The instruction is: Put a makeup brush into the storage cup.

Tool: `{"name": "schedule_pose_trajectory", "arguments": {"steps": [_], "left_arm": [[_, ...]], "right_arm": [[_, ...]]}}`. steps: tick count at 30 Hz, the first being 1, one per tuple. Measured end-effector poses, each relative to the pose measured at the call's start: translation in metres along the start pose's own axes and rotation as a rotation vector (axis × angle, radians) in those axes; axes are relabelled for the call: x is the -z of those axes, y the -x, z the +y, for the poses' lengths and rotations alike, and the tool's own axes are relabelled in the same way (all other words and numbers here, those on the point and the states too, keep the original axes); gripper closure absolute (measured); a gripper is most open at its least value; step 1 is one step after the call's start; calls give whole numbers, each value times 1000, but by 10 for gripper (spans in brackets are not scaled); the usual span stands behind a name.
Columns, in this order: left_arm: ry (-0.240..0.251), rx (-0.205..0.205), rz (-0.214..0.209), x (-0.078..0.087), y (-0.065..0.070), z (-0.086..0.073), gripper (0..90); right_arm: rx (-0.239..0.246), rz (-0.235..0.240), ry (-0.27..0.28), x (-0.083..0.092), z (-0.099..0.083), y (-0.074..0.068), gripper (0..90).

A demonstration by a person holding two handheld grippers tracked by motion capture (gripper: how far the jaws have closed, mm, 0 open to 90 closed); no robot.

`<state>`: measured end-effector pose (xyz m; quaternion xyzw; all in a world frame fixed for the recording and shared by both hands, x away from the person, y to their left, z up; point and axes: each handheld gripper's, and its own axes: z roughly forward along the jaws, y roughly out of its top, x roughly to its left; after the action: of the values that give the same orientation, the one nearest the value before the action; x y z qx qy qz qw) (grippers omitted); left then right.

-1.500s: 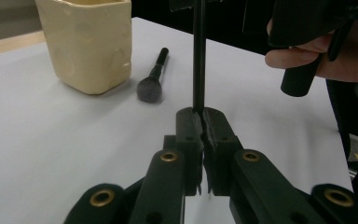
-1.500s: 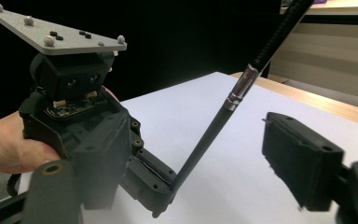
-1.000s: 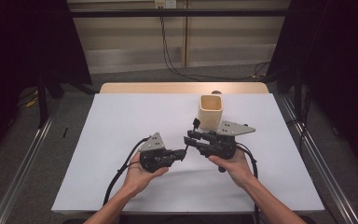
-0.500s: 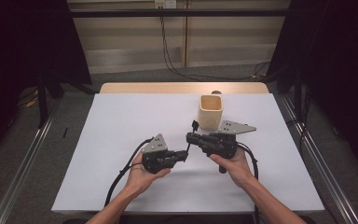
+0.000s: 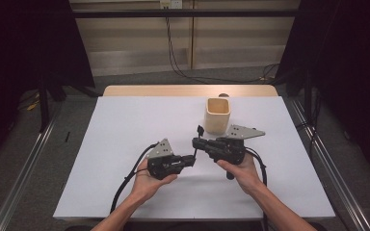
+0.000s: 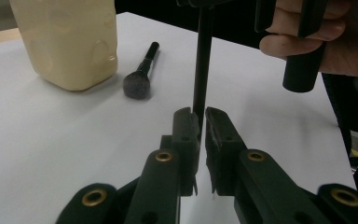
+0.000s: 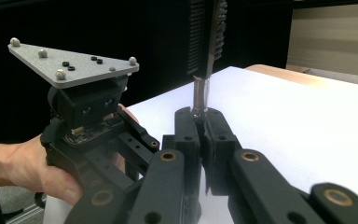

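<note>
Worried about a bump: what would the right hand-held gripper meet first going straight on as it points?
Probably nothing: beyond the brush in the right hand-held gripper lies bare white table; depth is unclear.
</note>
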<state>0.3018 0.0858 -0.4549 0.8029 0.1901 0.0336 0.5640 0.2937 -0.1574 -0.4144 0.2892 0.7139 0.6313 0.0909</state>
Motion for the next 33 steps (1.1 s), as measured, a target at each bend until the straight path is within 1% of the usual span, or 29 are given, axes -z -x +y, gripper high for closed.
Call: {"name": "schedule_pose_trajectory", "arguments": {"steps": [2,3,5,7,9,10,13,14,16,18,19,20,21,22,23,24,27,28,29,31,33], "left_arm": [[0,3,-3,0,0,0,779],[3,2,-1,0,1,0,779],[-5,-2,-3,0,1,0,753],[-4,-2,0,0,1,0,736],[-3,-6,8,0,1,0,698],[-2,-3,8,0,1,0,698],[2,0,18,0,2,0,627],[3,1,22,1,2,0,627],[10,6,36,1,2,1,570],[9,16,50,3,1,1,482],[9,23,48,3,1,1,482],[6,31,48,3,1,1,456],[8,34,59,4,1,1,377],[8,34,59,4,1,1,352],[5,31,66,5,1,2,352],[9,29,72,6,2,2,326],[4,27,84,8,1,3,216],[-2,30,96,9,1,3,216],[-5,38,105,12,-1,3,163],[-11,51,123,16,-2,3,114],[-15,66,145,20,-4,4,82]], "right_arm": [[-5,0,-1,0,0,0,863],[-6,3,-3,0,0,0,863],[-3,8,-12,-1,-1,0,863],[-1,10,-15,-1,-1,-1,863],[2,8,-16,-1,-1,-1,863],[3,9,-16,0,-1,0,863],[5,0,-17,2,-1,1,863],[5,0,-17,2,-1,1,863],[2,-3,-16,4,-1,2,863],[3,-8,-17,5,-1,3,863],[3,-8,-17,5,-1,3,863],[3,-9,-19,5,-1,3,863],[7,-15,-24,6,-1,4,863],[7,-15,-24,6,-1,4,863],[9,-18,-25,7,-1,4,862],[10,-18,-27,7,-1,4,862],[14,-25,-28,10,0,6,862],[14,-25,-28,10,0,6,862],[15,-30,-31,12,0,6,862],[13,-33,-29,14,1,7,863],[13,-39,-27,16,1,7,862]]}}
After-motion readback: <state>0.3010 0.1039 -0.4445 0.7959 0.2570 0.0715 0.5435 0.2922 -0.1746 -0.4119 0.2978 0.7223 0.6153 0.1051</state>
